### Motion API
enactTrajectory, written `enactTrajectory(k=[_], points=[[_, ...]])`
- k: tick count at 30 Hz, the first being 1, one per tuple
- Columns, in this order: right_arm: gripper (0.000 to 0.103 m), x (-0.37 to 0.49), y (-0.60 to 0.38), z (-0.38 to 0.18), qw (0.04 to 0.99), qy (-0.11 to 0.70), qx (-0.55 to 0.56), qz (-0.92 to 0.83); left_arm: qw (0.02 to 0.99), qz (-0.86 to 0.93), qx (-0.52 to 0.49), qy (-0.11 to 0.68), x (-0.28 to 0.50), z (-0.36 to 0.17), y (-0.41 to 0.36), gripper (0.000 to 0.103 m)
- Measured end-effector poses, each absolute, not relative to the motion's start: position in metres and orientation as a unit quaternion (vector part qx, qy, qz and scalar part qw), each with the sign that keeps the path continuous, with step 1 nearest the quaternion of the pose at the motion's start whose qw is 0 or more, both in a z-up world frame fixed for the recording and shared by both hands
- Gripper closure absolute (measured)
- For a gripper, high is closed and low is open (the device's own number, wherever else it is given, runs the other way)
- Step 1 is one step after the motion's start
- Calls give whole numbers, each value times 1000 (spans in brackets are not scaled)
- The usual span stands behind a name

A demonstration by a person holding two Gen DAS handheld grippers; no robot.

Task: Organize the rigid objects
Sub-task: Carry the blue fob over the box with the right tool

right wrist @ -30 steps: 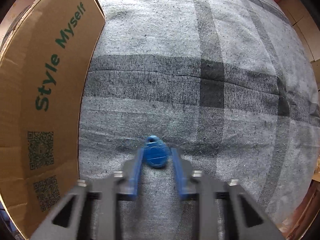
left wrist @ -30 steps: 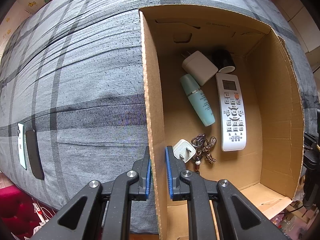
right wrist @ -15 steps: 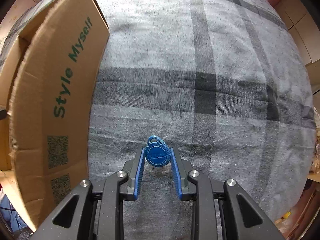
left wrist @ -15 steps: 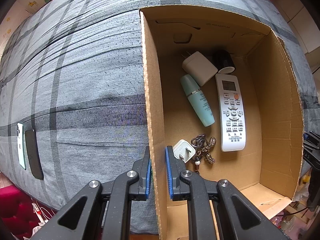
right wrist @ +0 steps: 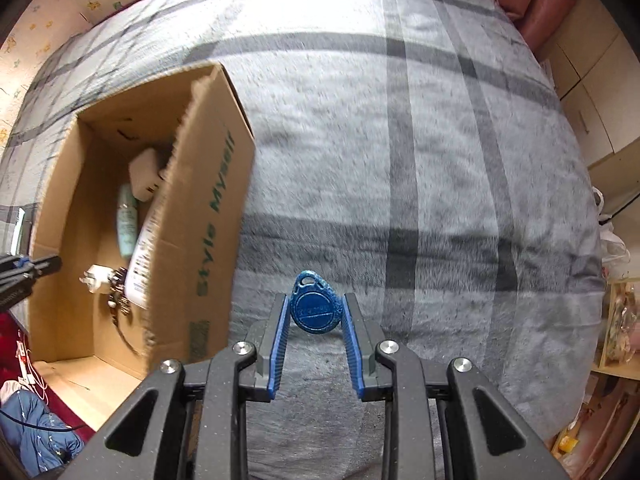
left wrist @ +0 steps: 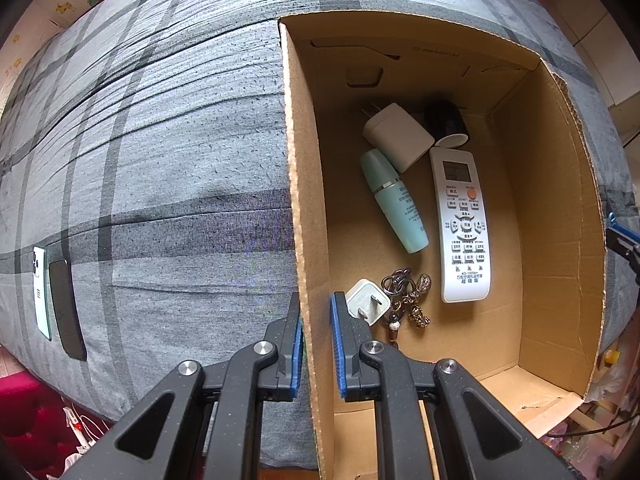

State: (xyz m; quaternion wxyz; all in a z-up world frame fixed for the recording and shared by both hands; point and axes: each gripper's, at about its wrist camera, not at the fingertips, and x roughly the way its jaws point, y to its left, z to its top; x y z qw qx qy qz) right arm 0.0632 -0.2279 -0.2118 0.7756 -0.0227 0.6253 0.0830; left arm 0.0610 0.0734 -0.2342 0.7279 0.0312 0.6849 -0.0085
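Note:
My right gripper (right wrist: 315,305) is shut on a blue key fob (right wrist: 316,306), held above the grey plaid bedspread to the right of the cardboard box (right wrist: 208,216). My left gripper (left wrist: 314,312) is shut on the box's left wall (left wrist: 304,208), one pad on each side. Inside the box lie a white remote (left wrist: 462,224), a mint bottle (left wrist: 394,200), a large white charger (left wrist: 398,136), a small white plug (left wrist: 368,302), a bunch of keys (left wrist: 406,296) and a black round object (left wrist: 446,122). The right gripper's tip shows at the left wrist view's right edge (left wrist: 622,240).
Two phones (left wrist: 58,296) lie side by side on the bedspread far left of the box. The bed's near edge drops to a red floor with cables (left wrist: 76,428). Shelves and bags (right wrist: 616,312) stand past the bed's right side.
My right gripper has risen with the blue key fob off the bedspread, so the box's open top and contents now show on its left. The left gripper has kept still on the box wall.

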Motion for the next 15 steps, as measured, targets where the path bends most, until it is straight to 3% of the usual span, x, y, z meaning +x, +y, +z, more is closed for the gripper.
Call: enactTrajectory(k=[15], points=[[76, 64, -174, -176, 787, 600, -42, 137, 728, -10, 25, 685, 61, -235, 75, 90]])
